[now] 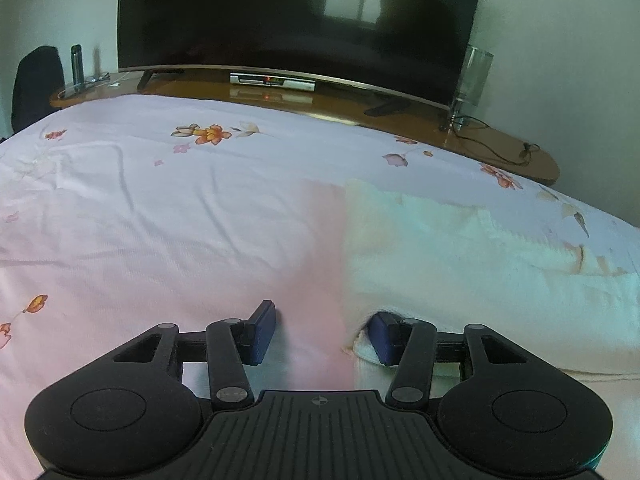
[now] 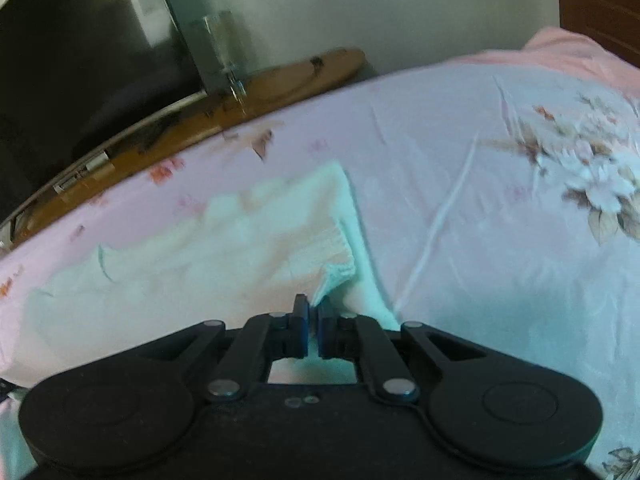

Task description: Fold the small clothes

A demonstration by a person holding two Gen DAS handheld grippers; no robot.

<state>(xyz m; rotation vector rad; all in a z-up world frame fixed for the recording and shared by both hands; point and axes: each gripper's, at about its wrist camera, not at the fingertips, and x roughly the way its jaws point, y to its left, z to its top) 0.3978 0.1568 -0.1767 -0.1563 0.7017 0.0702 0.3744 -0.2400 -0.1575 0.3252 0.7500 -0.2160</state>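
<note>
Left gripper (image 1: 322, 330) jaws parted, right gripper (image 2: 314, 326) pinched (angled down)

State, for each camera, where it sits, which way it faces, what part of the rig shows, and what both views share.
Left wrist: on the left gripper, facing down across the bed to the TV; open jaws at the garment edge.
Right wrist: on the right gripper, same direction; jaws shut on the garment's corner.
Shared: garment, bed, TV.

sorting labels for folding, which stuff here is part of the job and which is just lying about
Job: white garment, left gripper, right gripper, bed sheet.
Lying about: television, set-top box, glass vase, dark bottle, cable.
</note>
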